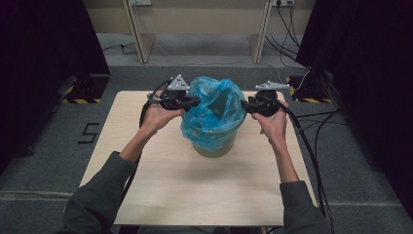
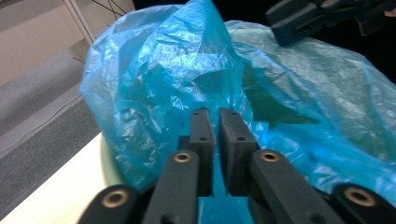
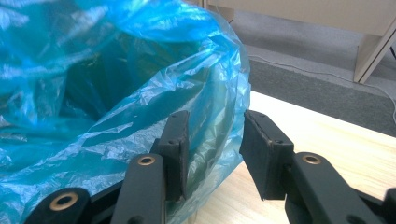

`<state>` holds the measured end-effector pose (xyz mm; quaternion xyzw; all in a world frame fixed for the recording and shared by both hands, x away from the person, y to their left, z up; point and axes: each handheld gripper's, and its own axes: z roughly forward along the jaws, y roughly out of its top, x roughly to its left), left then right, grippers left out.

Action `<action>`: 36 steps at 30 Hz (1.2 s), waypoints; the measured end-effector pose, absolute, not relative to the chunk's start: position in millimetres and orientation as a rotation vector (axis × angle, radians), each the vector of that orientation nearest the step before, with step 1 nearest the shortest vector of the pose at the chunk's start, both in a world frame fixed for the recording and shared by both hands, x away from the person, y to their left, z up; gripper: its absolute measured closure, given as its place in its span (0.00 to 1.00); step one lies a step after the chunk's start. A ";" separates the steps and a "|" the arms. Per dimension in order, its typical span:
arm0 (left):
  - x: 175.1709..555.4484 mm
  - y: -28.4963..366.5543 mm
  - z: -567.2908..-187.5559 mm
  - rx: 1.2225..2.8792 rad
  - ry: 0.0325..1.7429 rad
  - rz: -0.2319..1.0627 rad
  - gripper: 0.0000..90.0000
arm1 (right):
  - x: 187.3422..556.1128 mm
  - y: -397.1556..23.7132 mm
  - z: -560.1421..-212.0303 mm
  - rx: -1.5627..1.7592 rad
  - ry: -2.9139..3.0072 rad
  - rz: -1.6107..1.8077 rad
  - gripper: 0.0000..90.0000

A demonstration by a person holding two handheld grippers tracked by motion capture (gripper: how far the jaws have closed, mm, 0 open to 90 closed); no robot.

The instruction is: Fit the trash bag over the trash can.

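A pale bin (image 1: 216,148) lined with a crinkled blue plastic bag (image 1: 214,109) stands at the middle of the wooden table (image 1: 195,195). My left gripper (image 1: 197,102) is at the bag's left rim. In the left gripper view its jaws (image 2: 217,116) stand almost together, pinching a fold of the blue bag (image 2: 154,70). My right gripper (image 1: 243,105) is at the bag's right rim. In the right gripper view its jaws (image 3: 215,126) are apart and straddle the edge of the bag (image 3: 93,70), the right pad clear of the film. The other gripper (image 2: 299,21) shows beyond the bag.
Bare tabletop (image 3: 327,135) lies to the right of the bin. Cables (image 1: 316,146) trail off the table's right side onto the grey floor. A light desk frame (image 1: 195,29) stands behind the table, with dark curtains on both sides.
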<state>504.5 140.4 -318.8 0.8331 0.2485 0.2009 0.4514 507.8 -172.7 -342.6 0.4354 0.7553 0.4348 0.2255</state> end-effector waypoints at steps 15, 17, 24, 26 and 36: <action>518.6 201.5 -348.0 1.990 0.761 0.547 1.00 | 507.8 -171.0 -343.9 1.195 2.092 1.195 0.69; 520.6 205.5 -354.4 1.995 0.775 0.547 1.00 | 507.8 -170.3 -344.2 1.194 2.094 1.192 0.69; 525.1 213.0 -374.5 1.969 0.821 0.495 0.94 | 508.2 -169.4 -344.9 1.194 2.097 1.189 0.68; 521.3 217.3 -367.9 1.948 0.831 0.493 0.81 | 508.1 -170.1 -344.5 1.199 2.093 1.187 0.65; 489.3 220.8 -332.5 1.883 0.773 0.484 0.54 | 497.9 -169.6 -335.3 1.204 2.045 1.215 0.57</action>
